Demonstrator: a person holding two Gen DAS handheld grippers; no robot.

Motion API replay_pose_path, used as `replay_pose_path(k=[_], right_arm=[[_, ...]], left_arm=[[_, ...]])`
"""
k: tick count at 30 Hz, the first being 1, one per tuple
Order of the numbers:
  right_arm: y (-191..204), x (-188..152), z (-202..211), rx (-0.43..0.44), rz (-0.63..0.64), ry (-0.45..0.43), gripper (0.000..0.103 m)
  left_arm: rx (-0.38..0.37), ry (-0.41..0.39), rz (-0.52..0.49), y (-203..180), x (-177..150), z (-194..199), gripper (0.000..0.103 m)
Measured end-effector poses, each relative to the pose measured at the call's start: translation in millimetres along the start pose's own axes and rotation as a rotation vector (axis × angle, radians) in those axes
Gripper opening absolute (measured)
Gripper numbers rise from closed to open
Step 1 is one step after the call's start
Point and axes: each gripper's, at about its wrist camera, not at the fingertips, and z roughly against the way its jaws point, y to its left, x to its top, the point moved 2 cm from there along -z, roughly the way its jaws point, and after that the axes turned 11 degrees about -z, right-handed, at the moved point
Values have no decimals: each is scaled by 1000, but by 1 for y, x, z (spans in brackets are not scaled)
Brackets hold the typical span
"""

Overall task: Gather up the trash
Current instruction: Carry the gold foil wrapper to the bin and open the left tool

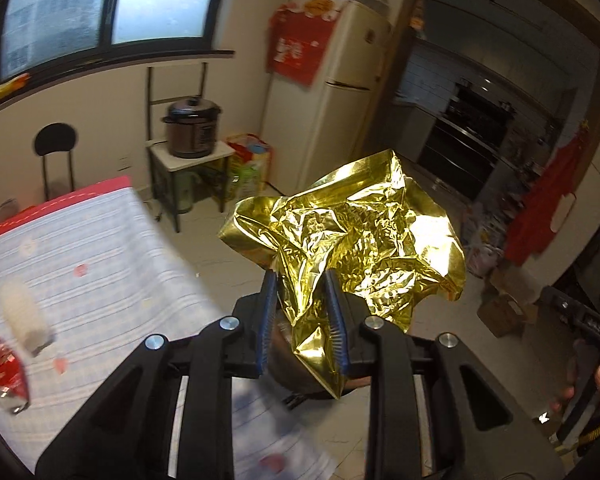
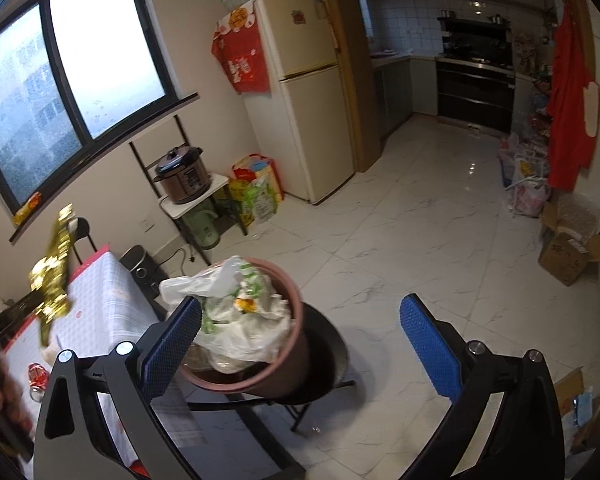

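Here we hold a crumpled sheet of shiny gold foil wrapper [image 1: 352,248] in our left gripper [image 1: 302,320]; its blue-padded fingers [image 1: 334,320] stand narrow and pinch the sheet's lower folds, with the bulk fanning out above and to the right of the tips; seen from the right wrist, the same foil [image 2: 54,276] reads as a long strip, its long axis running nearly upright and tipped a little to the right at the top, well above the table covered with a white checked cloth edged in red [image 2: 100,312]. Our right gripper [image 2: 300,340] stands wide open with nothing between its blue pads [image 2: 430,348]; just beyond it a round brown bin [image 2: 288,360] holds white plastic bags and scraps [image 2: 244,320]. On the cloth lie a crushed red drink can [image 1: 4,372] and a white ribbed bottle [image 1: 22,316], both blurred.
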Motion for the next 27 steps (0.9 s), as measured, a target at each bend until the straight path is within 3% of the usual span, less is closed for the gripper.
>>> replay_pose_path(k=[2, 3, 4, 6, 10, 12, 20, 27], right_arm=[[-8, 0, 5, -15, -6, -6, 98], [-11, 0, 6, -21, -9, -5, 98], [-15, -1, 7, -28, -12, -1, 98], [-18, -3, 8, -27, -19, 4, 98], [-14, -8, 10, -11, -27, 4, 98], [-12, -11, 11, -2, -32, 8, 98], [33, -20, 9, 74, -22, 23, 98], [115, -39, -1, 170, 50, 65, 98]], left_arm=[[-59, 9, -20, -19, 9, -26, 53], [-75, 9, -34, -29, 13, -39, 75], [-39, 6, -48, -34, 16, -48, 85], [29, 14, -51, -33, 20, -55, 85], [16, 15, 32, -8, 13, -40, 89], [58, 12, 42, 12, 6, -24, 91], [241, -8, 107, 116, -33, 77, 93], [442, -15, 262, 218, -87, 185, 93]])
